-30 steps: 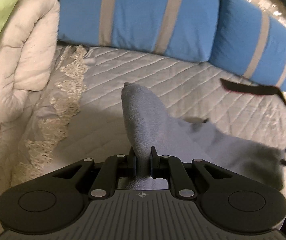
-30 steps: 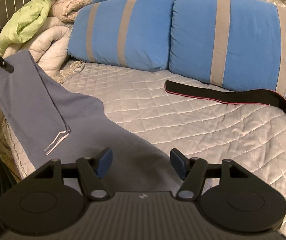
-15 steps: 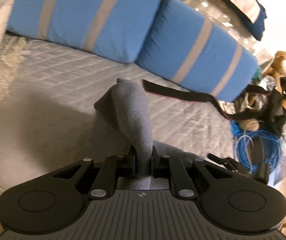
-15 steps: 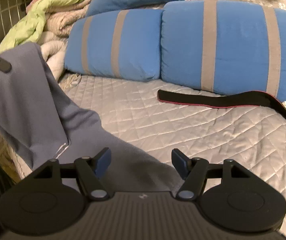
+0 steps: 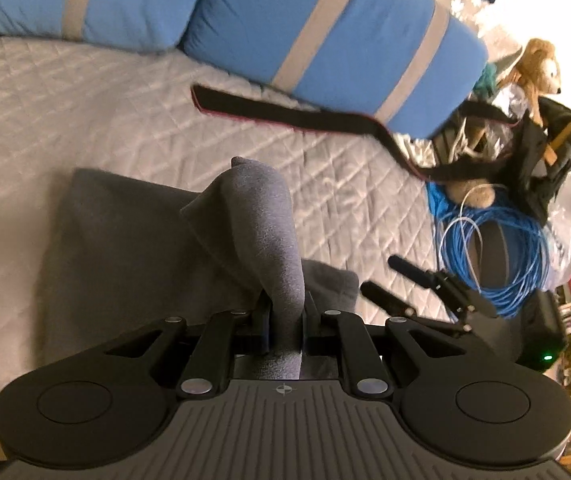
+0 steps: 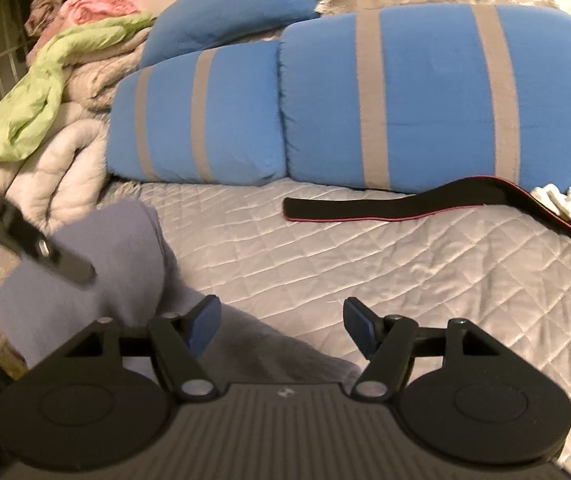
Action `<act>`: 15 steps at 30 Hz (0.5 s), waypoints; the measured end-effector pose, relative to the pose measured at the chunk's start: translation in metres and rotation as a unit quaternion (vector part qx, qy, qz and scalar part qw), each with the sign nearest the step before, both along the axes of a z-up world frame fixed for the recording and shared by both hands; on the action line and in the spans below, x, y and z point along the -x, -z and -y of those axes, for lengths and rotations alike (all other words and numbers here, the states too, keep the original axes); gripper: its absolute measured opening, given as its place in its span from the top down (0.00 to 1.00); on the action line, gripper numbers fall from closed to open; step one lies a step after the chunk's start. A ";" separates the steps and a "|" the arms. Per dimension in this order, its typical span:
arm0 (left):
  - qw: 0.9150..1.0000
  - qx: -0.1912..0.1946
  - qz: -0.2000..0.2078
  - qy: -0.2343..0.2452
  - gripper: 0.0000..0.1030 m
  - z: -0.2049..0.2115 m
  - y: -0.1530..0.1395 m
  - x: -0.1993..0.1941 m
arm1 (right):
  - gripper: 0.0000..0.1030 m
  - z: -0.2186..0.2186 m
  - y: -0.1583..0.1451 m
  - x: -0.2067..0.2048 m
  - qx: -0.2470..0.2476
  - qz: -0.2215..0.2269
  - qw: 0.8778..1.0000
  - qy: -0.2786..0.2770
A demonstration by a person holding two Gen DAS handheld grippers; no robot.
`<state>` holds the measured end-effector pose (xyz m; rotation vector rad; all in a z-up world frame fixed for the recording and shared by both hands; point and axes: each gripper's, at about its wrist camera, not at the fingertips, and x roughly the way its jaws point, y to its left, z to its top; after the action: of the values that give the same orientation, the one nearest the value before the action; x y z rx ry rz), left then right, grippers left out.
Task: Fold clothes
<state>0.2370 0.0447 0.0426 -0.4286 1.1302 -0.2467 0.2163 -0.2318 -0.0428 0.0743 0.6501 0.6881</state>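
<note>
Cloth [image 5: 269,240] pinched in the left gripper [image 5: 285,334] drapes over the bed [image 5: 85,92] at 6 o'clock; lay it flat and square before letting go, while the right gripper [image 6: 281,326] hangs wide and empty.

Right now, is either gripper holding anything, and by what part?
The left gripper pinches a bunched fold of the grey garment. The right gripper is open and holds nothing.

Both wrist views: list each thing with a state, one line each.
Left gripper: jaws shut on the grey garment.
Right gripper: jaws open, nothing between them.
Grey garment: part flat on the bed, one end lifted.
Black strap: lying loose.
Blue cable: coiled.
</note>
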 end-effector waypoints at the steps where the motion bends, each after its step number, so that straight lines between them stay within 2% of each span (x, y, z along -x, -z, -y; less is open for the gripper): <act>1: 1.000 0.001 -0.004 0.004 0.87 0.005 0.006 -0.002 | 0.23 0.002 0.000 -0.001 -0.008 -0.004 1.000 -0.002; 9: 0.999 0.001 -0.031 0.034 0.87 0.047 0.052 -0.023 | 0.21 0.008 0.003 -0.005 -0.026 -0.020 0.999 -0.006; 12: 0.998 0.000 -0.035 0.052 0.76 0.060 0.064 -0.029 | 0.21 0.007 0.008 -0.008 -0.027 -0.036 0.999 -0.013; 15: 0.996 0.038 -0.016 0.075 0.71 0.064 0.064 -0.030 | 0.21 0.008 0.014 -0.012 -0.031 -0.063 0.997 -0.017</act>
<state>0.2666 -0.0191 -0.0211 -0.4173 1.1888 -0.4169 0.2285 -0.2401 -0.0573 0.1650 0.7535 0.7406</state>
